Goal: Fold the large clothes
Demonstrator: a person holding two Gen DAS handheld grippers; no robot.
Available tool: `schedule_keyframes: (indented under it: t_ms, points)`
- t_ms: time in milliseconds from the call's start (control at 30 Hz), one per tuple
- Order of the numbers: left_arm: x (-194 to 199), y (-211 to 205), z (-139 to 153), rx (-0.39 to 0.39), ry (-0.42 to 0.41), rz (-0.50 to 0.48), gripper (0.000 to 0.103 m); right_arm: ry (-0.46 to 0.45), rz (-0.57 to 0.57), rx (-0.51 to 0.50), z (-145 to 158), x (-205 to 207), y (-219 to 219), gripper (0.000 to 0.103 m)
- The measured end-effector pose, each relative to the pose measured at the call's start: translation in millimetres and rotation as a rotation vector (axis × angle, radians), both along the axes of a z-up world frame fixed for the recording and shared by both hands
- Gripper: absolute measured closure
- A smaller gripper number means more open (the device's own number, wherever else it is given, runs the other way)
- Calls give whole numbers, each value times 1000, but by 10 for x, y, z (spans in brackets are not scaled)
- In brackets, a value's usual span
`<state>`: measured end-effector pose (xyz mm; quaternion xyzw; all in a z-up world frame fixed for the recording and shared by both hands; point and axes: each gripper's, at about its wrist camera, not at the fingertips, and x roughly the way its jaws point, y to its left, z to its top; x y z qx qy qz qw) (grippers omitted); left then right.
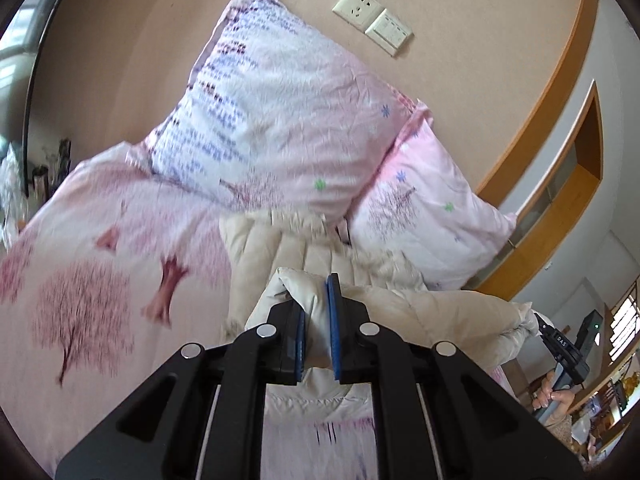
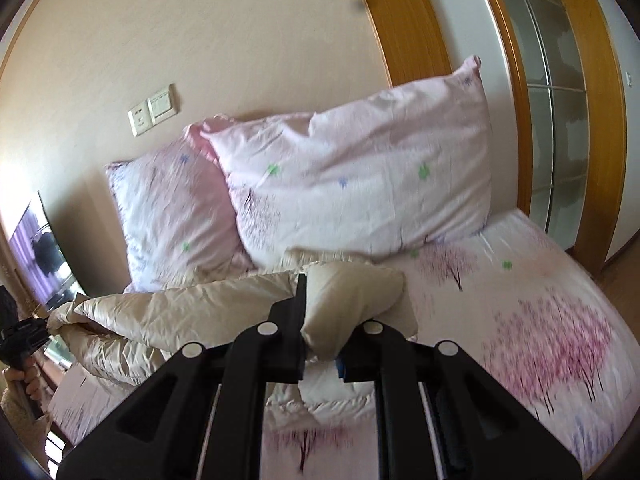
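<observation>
A cream quilted puffer jacket (image 1: 420,308) hangs stretched between both grippers above a bed, with the rest of it lying on the sheet by the pillows. My left gripper (image 1: 314,292) is shut on a bunched edge of the jacket, pinched between its blue pads. In the right wrist view my right gripper (image 2: 336,312) is shut on another thick fold of the jacket (image 2: 192,304); the fabric drapes over and hides its right finger. Each view shows the other gripper at the jacket's far end, the right gripper (image 1: 560,344) and the left gripper (image 2: 24,332), each held by a hand.
The bed sheet (image 1: 80,280) is pink with a tree print. Two matching pillows (image 2: 360,184) (image 2: 172,208) lean on the beige wall behind the jacket. A wall socket and switch (image 1: 360,6) sit above them. A wooden-framed glass door (image 2: 560,120) stands beside the bed.
</observation>
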<state>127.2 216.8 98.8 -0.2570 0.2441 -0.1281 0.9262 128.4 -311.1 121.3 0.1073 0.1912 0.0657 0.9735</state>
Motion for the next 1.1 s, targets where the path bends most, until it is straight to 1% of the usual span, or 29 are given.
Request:
schedule_keyframes:
  t_ms: [133, 233, 333, 400, 500, 600, 733, 767, 833, 867, 900, 933, 967, 1033, 1067, 1100]
  points:
    - [321, 19, 109, 1, -30, 12, 94, 22, -25, 14, 25, 416, 45, 92]
    - [633, 27, 68, -12, -23, 23, 94, 42, -41, 18, -41, 738, 66, 92]
    - [962, 40, -66, -25, 5, 32, 94, 97, -52, 47, -188, 1136, 48, 92]
    - [1168, 72, -186, -49, 32, 40, 95, 148, -50, 84, -326, 1424, 21, 92]
    - [1476, 147, -421, -108, 88, 56, 95, 221, -49, 151, -535, 1786, -30, 91]
    - [1688, 203, -618, -155, 130, 66, 95, 270, -57, 193, -708, 2044, -58, 91]
    - [1837, 247, -781, -201, 166, 66, 95, 331, -70, 222, -888, 2295, -63, 90]
    - [1858, 255, -800, -210, 171, 65, 95, 347, -73, 229, -924, 2353, -63, 87]
    - [1914, 273, -852, -231, 186, 64, 94, 378, -83, 251, -986, 2452, -61, 85]
    - [1933, 283, -873, -242, 193, 66, 94, 389, -83, 263, -1012, 2492, -66, 79]
    - [1959, 293, -897, -260, 201, 64, 94, 397, -82, 272, -1029, 2524, -65, 76]
    - [1977, 300, -910, -274, 206, 63, 94, 410, -82, 287, -1054, 2566, -69, 68]
    - [1991, 307, -921, -282, 210, 67, 93, 414, -80, 296, -1062, 2585, -76, 63]
    - [2021, 316, -935, -302, 214, 59, 87, 419, -75, 309, -1061, 2624, -91, 60]
    - [2024, 327, -937, -316, 215, 54, 85, 408, -70, 314, -1039, 2620, -106, 57]
    - [2030, 339, -939, -339, 216, 40, 77, 392, -70, 317, -1014, 2601, -124, 55]
